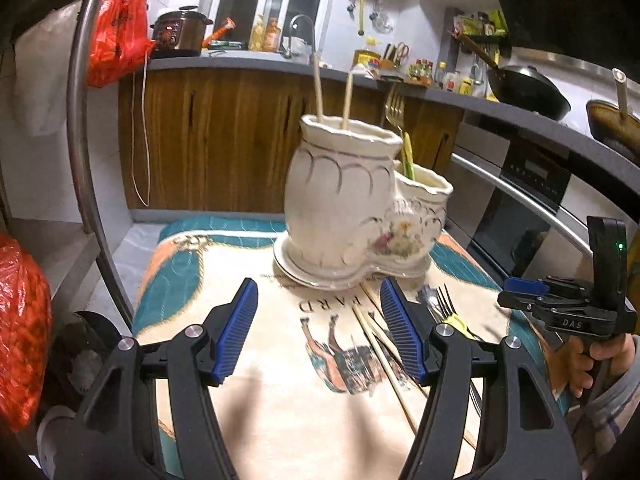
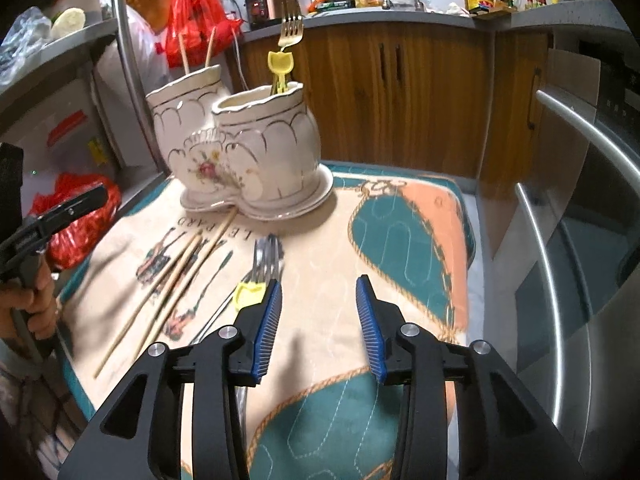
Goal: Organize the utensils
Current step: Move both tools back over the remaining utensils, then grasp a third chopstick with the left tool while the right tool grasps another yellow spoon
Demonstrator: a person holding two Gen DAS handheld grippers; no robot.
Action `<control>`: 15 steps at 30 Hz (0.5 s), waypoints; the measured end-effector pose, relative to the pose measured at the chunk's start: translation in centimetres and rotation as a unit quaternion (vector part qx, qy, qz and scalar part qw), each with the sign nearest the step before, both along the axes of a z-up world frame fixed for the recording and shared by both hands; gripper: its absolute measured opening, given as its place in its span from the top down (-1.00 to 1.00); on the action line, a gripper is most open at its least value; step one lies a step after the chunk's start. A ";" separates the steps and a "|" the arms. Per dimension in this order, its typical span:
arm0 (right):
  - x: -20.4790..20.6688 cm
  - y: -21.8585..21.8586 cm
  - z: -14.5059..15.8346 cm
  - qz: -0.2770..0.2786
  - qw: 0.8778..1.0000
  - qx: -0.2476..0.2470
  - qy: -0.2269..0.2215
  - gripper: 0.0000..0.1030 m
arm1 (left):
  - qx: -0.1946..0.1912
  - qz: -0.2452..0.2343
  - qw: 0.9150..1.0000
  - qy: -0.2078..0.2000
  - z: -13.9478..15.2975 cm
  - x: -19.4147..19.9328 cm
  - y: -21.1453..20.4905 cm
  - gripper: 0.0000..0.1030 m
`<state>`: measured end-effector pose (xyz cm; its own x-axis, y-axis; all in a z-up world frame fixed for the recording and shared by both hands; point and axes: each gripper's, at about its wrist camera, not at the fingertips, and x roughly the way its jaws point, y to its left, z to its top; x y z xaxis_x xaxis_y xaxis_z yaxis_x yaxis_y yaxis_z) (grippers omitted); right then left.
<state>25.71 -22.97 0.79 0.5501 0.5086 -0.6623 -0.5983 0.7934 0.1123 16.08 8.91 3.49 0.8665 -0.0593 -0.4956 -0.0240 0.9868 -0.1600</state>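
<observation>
Both my grippers, left (image 1: 318,330) and right (image 2: 318,330), gape empty.
Tall pot (image 1: 340,184) holds chopsticks (image 1: 318,88); low pot (image 2: 272,136) forks (image 2: 291,32); only right view shows yellow tops.

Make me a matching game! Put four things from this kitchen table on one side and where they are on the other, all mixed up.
Things:
1. gold fork
2. two standing chopsticks
3. loose chopsticks
4. silver forks

Places:
A. flat on the cloth, beside the left fingers of the right gripper
B. upright in the taller pot
C. upright in the shorter pot
D. flat on the cloth, in front of the holder

Pairs: 1-C, 2-B, 3-D, 4-A
</observation>
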 end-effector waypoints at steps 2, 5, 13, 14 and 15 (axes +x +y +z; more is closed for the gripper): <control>-0.3 -0.2 -0.1 0.002 1.000 0.001 0.002 0.13 | 0.002 -0.004 1.000 0.004 -0.3 -0.1 -0.4 -0.27; -0.9 -0.5 -0.4 0.004 1.000 0.001 0.009 0.12 | 0.007 -0.010 1.000 0.010 -0.6 -0.4 -1.0 -0.31; -1.7 -1.0 -1.2 0.005 1.000 -0.003 0.027 0.12 | 0.001 -0.025 0.999 0.033 -1.5 -0.5 -2.0 -0.31; -1.9 -1.1 -1.3 0.006 1.000 -0.005 0.029 0.12 | -0.001 -0.028 0.999 0.037 -1.7 -0.4 -2.2 -0.31; -1.9 -1.1 -1.4 0.007 1.000 -0.006 0.029 0.12 | -0.003 -0.034 0.999 0.043 -1.9 -0.2 -2.4 -0.31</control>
<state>23.80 -24.07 -0.57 0.5031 0.5072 -0.6998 -0.6016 0.7868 0.1378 15.83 6.48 1.60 0.8152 -0.1189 -0.5669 0.0288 0.9858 -0.1654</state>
